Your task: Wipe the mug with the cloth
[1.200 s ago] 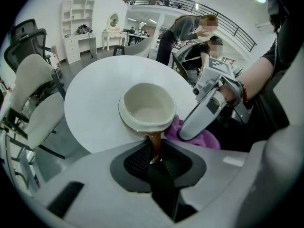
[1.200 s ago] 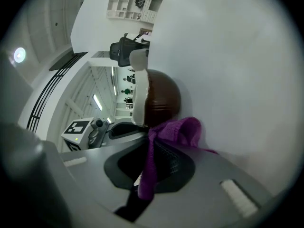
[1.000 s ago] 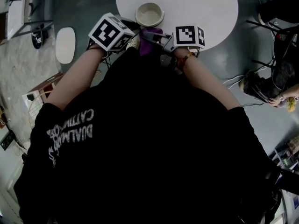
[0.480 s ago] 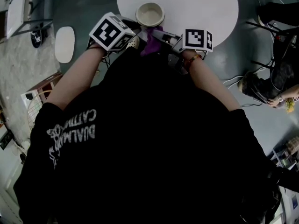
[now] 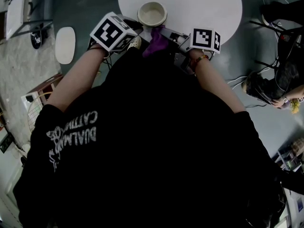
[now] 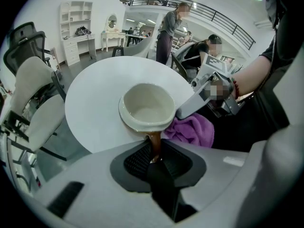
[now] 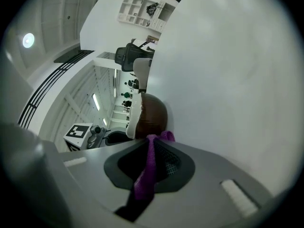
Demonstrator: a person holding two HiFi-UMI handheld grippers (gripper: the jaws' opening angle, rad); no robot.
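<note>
While the left gripper (image 6: 155, 151) pinches the mug (image 6: 146, 109) by its brown handle at the 8 o'clock edge of the round white counter (image 5: 199, 4) in the head view, the right gripper (image 7: 153, 151) is clamped on a fold of the purple cloth (image 5: 156, 44), bunched at the mug's 6 o'clock, so the wiping stroke seems just about to be made. Next, I judge, the cloth must be pressed to the outer wall and swept round it against a firm handle grip. The mug looks glossy, cream inside, dark brown outside, and empty.
</note>
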